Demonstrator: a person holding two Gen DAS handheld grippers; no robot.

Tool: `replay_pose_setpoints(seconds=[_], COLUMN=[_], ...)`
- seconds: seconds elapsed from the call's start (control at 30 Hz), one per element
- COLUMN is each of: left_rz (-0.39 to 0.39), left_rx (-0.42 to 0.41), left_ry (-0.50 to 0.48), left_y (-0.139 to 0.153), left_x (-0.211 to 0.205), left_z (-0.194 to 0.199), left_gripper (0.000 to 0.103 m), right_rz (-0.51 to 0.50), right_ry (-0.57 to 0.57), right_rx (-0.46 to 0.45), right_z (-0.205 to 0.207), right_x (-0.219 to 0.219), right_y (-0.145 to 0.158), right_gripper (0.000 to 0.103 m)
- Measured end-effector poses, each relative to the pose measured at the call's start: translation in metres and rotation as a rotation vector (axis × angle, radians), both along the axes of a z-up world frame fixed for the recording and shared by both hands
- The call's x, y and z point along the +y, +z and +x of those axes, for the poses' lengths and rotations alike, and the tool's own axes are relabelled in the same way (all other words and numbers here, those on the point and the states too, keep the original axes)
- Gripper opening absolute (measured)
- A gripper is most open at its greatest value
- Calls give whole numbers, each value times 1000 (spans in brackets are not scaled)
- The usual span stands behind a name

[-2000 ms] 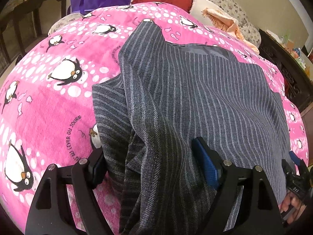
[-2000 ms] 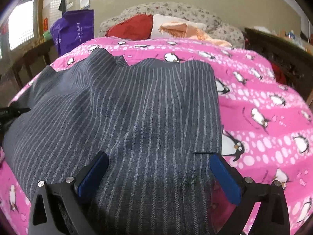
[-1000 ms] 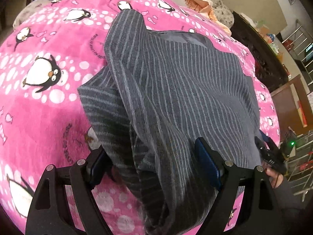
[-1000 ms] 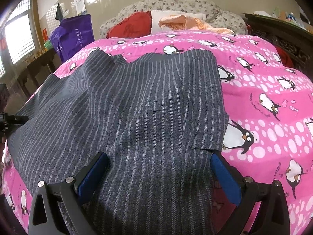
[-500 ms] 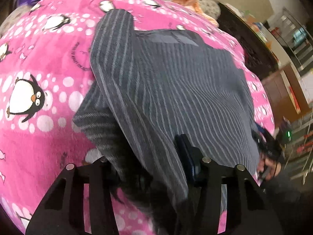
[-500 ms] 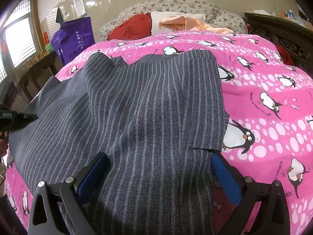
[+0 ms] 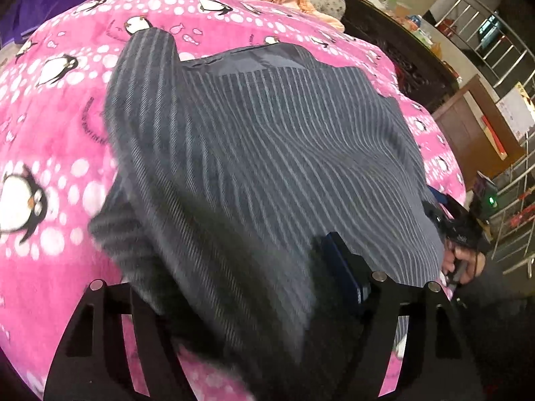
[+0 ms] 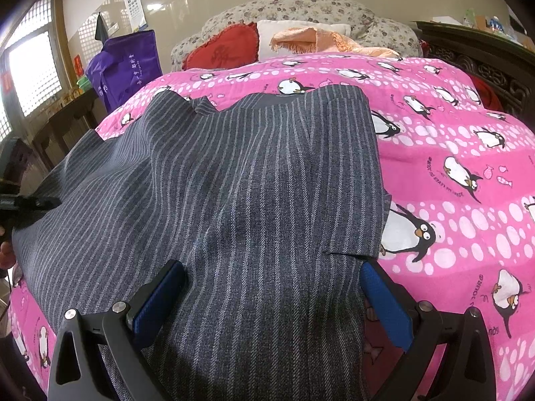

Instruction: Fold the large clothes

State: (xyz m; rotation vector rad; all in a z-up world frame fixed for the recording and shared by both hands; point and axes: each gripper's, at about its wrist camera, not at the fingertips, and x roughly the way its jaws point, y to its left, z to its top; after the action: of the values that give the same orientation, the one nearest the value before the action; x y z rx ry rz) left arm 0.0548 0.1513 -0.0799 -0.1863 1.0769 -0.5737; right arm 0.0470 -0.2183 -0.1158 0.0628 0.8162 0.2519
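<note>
A large dark grey pinstriped garment (image 8: 234, 183) lies spread on a pink penguin-print bedspread (image 8: 451, 153). In the left wrist view the garment (image 7: 260, 153) is bunched and lifted at its near left corner. My left gripper (image 7: 240, 277) is shut on that bunched cloth, which hides its left finger. My right gripper (image 8: 271, 287) is open, its blue pads either side of the garment's near edge, by the right corner. The right gripper also shows at the far right in the left wrist view (image 7: 458, 227).
Red and white pillows (image 8: 234, 46) and an orange throw (image 8: 317, 40) lie at the head of the bed. A purple bag (image 8: 127, 63) stands at the left. Dark wooden furniture (image 7: 411, 67) and metal railings (image 7: 501, 43) flank the bed's right side.
My left gripper closed on the garment's left corner and has lifted it, swinging rightward. The right gripper has stayed open and nearly still.
</note>
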Motion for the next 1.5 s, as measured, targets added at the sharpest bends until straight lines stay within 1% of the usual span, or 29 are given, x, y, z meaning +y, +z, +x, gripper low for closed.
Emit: replay_pose_setpoints(seconds=[0.1, 0.17, 0.27, 0.33, 0.4, 0.43, 0.47, 0.5, 0.53, 0.6, 0.67, 0.7, 0.73, 0.77, 0.83, 0.87, 0.93, 1.0, 1.03, 1.07, 1.17, 1.27, 1.3, 1.5], left_rz=[-16, -26, 24, 68, 93, 98, 99, 86, 72, 45, 47, 26, -16, -64, -159, -213, -295, -357, -374, -391, -412, -398, -391, -385], left_rx=[16, 23, 13, -7, -17, -18, -22, -20, -18, -33, -55, -62, -67, -67, -67, -68, -63, -53, -45, -32, 11, 52, 63, 141], left_ry=[14, 26, 37, 23, 26, 36, 42, 48, 58, 52, 36, 26, 16, 12, 10, 4, -6, -22, -27, -33, -31, -25, -19, 21], left_y=[-4, -4, -5, -5, -5, -5, -3, 0, 2, 13, 27, 34, 44, 52, 65, 73, 85, 96, 100, 102, 107, 107, 106, 89], left_x=[15, 17, 7, -4, -9, -8, -9, -6, -5, -4, -9, -10, -11, -11, -13, -16, -30, -49, -57, -69, -102, -137, -148, -220], left_z=[-5, -3, 4, 8, 10, 9, 8, 8, 9, 7, 4, 2, 0, 0, -1, -1, 3, 7, 10, 13, 21, 30, 33, 55], left_gripper=[72, 72, 72, 74, 74, 67, 58, 37, 24, 15, 13, 13, 13, 13, 13, 13, 13, 13, 13, 13, 12, 12, 12, 12], right_rz=[0, 0, 0, 0, 0, 0, 0, 0, 1, 3, -4, 4, 28, 45, 23, -8, -132, -259, -286, -292, -231, -193, -178, -168], right_ry=[0, 0, 0, 0, 0, 0, 0, 0, 1, 0, -11, -20, -26, -40, -95, -127, -223, -286, -306, -323, -358, -401, -414, -401], right_rx=[0, 0, 0, 0, 0, 0, 0, 0, 0, 6, 17, 15, -7, -36, -85, -99, -118, -98, -87, -81, -55, 21, -15, -32], right_z=[0, 0, 0, 0, 0, 0, 0, 0, 0, 1, 1, -2, -7, -13, -25, -29, -36, -36, -35, -36, -35, -31, -35, -40], right_x=[0, 0, 0, 0, 0, 0, 0, 0, 0, -1, -2, -5, -11, -19, -36, -45, -65, -82, -88, -94, -110, -113, -113, -114], right_y=[0, 0, 0, 0, 0, 0, 0, 0, 0, 0, 6, 14, 23, 31, 43, 46, 45, 34, 29, 26, 13, -15, -16, -17], right_gripper=[103, 103, 103, 103, 103, 103, 103, 103, 103, 103, 102, 96, 94, 94, 94, 94, 94, 94, 94, 94, 94, 97, 98, 98])
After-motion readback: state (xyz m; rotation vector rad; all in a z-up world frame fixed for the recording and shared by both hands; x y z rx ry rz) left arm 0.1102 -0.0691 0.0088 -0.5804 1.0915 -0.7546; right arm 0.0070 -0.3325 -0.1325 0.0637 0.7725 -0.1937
